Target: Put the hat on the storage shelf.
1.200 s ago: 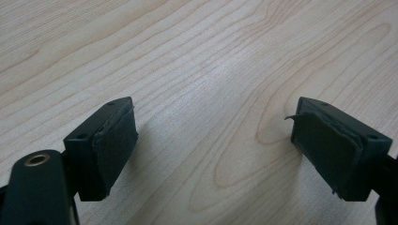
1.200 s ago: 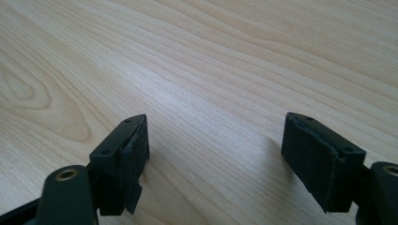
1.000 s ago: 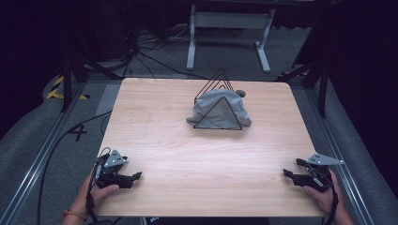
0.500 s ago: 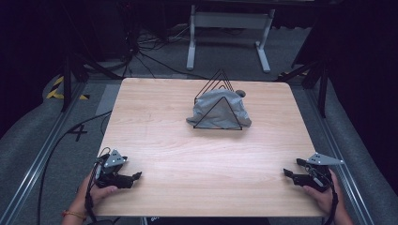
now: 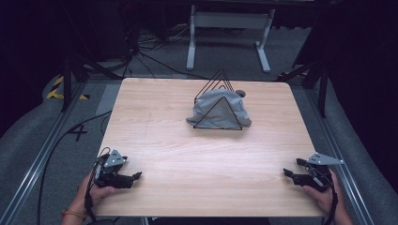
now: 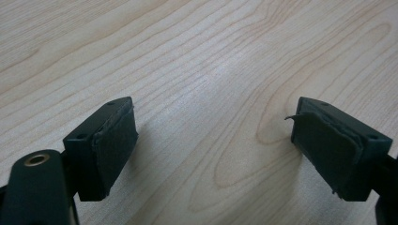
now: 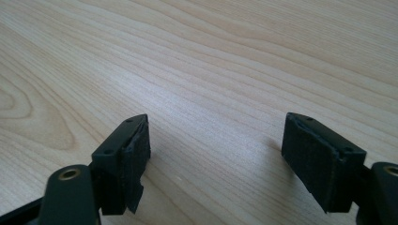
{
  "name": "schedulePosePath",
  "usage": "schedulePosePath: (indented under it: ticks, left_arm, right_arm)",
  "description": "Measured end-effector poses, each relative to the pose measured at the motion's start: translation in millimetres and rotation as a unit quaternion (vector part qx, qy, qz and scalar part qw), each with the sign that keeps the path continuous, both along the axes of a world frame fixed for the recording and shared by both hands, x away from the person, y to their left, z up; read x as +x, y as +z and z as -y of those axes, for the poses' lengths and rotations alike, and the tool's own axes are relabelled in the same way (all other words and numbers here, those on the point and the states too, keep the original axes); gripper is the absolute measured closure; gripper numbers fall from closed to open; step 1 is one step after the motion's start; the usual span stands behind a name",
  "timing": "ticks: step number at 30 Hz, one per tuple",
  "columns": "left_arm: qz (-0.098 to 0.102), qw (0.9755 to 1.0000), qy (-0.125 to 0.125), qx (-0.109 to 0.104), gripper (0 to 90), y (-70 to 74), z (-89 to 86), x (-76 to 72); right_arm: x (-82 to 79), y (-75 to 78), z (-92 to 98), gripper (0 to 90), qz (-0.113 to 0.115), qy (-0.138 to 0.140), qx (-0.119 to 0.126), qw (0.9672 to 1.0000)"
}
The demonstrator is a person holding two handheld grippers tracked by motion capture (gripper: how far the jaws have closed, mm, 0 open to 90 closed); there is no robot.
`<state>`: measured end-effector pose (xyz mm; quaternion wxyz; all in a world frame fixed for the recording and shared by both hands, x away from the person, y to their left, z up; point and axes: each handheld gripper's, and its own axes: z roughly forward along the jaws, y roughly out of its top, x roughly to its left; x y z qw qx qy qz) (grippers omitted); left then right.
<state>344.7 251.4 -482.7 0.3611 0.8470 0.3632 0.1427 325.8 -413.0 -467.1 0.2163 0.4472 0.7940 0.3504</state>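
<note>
**Holding Both Grippers at Rest, Cloth and Rack Untouched**

Resting at the near left corner of the wooden table [image 5: 155, 140], the left gripper [image 5: 133, 176] lies low on the surface in the person's left hand [image 5: 96, 191]. The right gripper [image 5: 287, 173] sits at the near right corner, held by the right hand [image 5: 324, 194]. Each points inward across the near edge.

Gripper state: in the left gripper view, the two black jaws stand wide apart with bare wood grain between them. The right gripper view shows the same condition: jaws spread, nothing between the pads [image 7: 324, 164]. One pad [image 6: 115, 140] on the left gripper has a slightly frayed edge.

Work item: a grey cloth [image 5: 218, 110] is draped over a black wire rack [image 5: 220, 82] made of triangular frames. The rack stands at the far centre of the table, well apart from both grippers. The cloth bunches down to the tabletop on the left and right of the rack.

Change check: compared with the two earlier high views, nothing has moved. Both grippers occupy the same corners, and the cloth hangs in the same folds.

Assessment: the work appears to be at its start position. The probable next step is a forward reach toward the far centre by one or both grippers. Jaws are already spread for a grasp, so no opening action seems necessary first.
</note>
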Motion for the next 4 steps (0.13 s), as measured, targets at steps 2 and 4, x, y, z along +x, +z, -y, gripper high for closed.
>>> schedulePosePath:
  ticks: [2,4]
  left_arm:
    - [0.000,1.0000,-0.001,0.001,14.9,0.1,-0.1,0.1]
    - [-0.001,1.0000,-0.001,0.002,14.9,0.3,-0.2,0.4]
  right_arm:
    - [0.0,0.0,0.0,24.3,0.000,0.000,0.000,1.0000]
    - [0.1,0.0,0.1,24.4,0.000,0.000,-0.001,1.0000]
